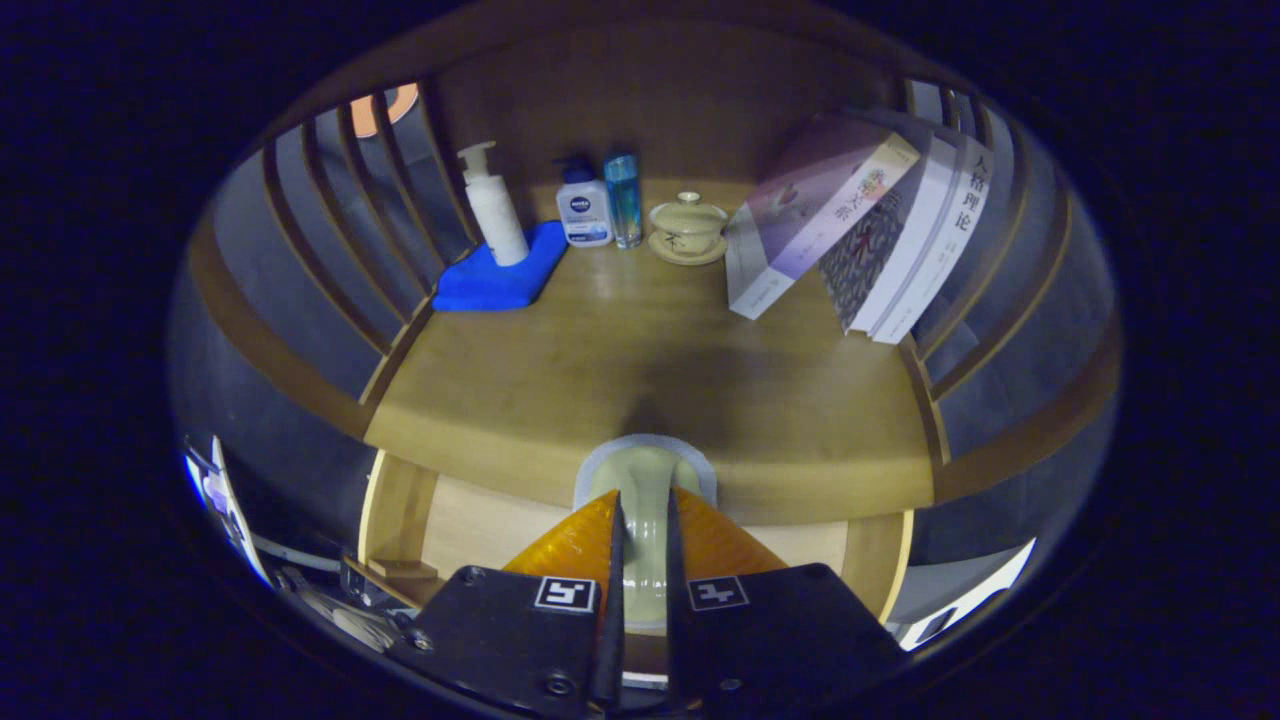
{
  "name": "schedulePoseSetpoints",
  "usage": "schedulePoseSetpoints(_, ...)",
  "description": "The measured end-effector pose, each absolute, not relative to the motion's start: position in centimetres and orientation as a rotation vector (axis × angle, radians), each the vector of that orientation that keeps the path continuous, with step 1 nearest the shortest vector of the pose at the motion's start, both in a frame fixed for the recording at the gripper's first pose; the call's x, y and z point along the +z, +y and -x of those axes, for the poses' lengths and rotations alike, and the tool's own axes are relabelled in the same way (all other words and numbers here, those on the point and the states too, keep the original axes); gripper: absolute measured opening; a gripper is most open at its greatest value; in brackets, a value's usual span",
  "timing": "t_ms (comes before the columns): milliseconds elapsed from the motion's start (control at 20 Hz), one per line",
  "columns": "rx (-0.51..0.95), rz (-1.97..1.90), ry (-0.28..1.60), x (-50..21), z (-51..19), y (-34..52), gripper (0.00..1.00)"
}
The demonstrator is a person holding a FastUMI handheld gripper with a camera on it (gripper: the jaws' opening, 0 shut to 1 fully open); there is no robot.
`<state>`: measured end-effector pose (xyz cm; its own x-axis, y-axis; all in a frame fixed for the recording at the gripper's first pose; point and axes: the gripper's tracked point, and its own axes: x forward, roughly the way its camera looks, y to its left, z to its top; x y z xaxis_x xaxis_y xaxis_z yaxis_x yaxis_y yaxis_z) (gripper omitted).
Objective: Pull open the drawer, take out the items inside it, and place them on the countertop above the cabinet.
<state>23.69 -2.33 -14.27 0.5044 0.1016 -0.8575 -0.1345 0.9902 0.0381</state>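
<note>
My gripper (645, 497) is shut on a pale green item with a light grey rim (646, 468). Both orange fingers (575, 540) press on its sides. The item's rounded far end sticks out past the fingertips and overlaps the front edge of the wooden countertop (640, 360). Below the fingers the drawer (395, 510) stands pulled open, its light wood floor showing on either side of the gripper. What else lies in the drawer is hidden behind the fingers.
At the back of the countertop stand a white pump bottle (495, 205) on a blue cloth (500, 275), a small white bottle (584, 212), a blue bottle (623, 198) and a lidded cup on a saucer (688, 228). Books (860, 225) lean at the right. Slatted sides flank the top.
</note>
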Motion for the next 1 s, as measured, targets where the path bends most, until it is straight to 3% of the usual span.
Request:
schedulePoseSetpoints(500, 0.115, 0.041, 1.075, -15.8, -30.9, -1.6, 0.2)
schedulePoseSetpoints(1000, 0.136, -0.09, 1.081, -16.9, -32.2, -0.8, 0.24)
